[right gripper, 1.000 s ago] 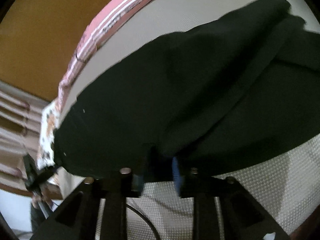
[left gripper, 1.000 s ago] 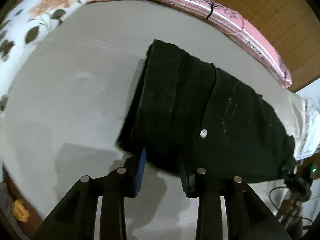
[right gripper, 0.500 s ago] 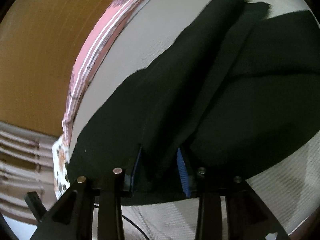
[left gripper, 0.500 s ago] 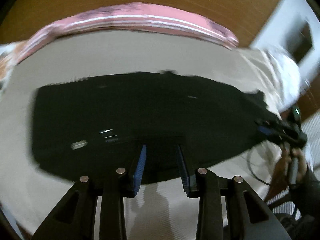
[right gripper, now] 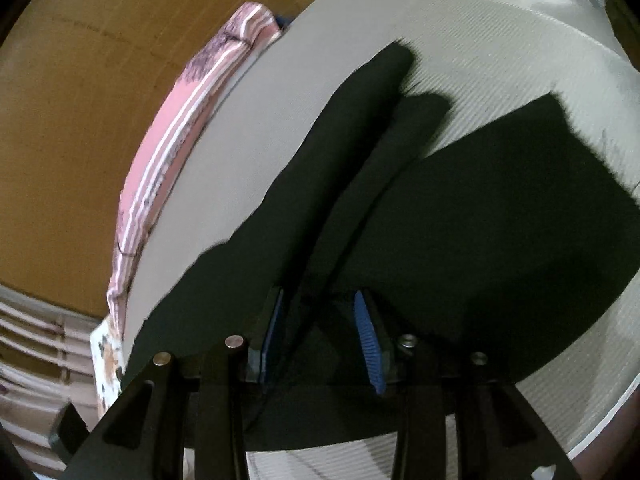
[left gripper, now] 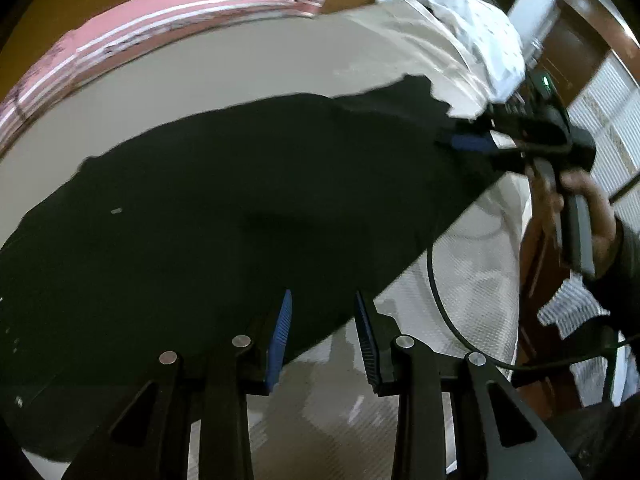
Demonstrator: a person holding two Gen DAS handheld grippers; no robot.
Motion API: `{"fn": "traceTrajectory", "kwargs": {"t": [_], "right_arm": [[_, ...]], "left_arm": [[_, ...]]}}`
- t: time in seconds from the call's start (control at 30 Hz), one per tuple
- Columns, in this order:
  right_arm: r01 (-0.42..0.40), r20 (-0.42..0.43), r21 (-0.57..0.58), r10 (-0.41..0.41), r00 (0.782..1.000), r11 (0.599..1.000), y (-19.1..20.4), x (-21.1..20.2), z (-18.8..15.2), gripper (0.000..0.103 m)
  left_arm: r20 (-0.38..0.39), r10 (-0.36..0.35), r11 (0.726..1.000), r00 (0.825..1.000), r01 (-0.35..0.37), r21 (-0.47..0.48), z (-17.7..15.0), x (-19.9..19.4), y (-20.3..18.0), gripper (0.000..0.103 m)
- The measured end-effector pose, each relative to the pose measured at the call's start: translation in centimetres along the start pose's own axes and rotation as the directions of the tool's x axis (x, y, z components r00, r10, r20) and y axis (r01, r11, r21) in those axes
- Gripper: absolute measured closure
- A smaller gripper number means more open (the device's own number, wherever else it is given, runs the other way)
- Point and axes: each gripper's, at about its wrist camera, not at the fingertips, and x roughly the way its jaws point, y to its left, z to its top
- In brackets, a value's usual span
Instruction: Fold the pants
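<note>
Black pants lie spread on the grey bed; left tongs part-open over their near edge, gripping nothing. Right tongs, jaws just opening, straddle a loose fold of the pants.

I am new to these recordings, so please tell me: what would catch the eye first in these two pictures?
The black pants dominate both views, spread over the pale grey bed cover. In the left wrist view the right gripper reaches the far end of the pants, with a hand on its handle. A pink striped pillow lines the far edge, against a brown wooden headboard.
</note>
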Motion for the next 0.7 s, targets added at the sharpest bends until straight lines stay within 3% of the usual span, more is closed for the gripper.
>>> {"fn": "traceTrajectory", "kwargs": {"t": [0.27,0.5,0.7], "right_arm": [[0.065,0.086,0.035,-0.068,0.994,0.997,-3.0,-1.6,4.4,0.069],[0.114,0.070,0.049,-0.118,0.991,0.992,-3.8,-0.3,6.8,0.070],[0.095,0.082,0.072,-0.101,0.992,0.993,-4.1,0.0,7.6,0.068]], "left_arm": [[-0.030,-0.011,0.999,0.999,0.012,0.041,0.2,2.3,-2.1,0.069],[-0.029,-0.003,0.997,1.000,0.006,0.073,0.3,2.9,-3.0,0.069],[-0.020,0.012,0.997,1.000,-0.010,0.072,0.6,3.4,-3.2,0.069]]}}
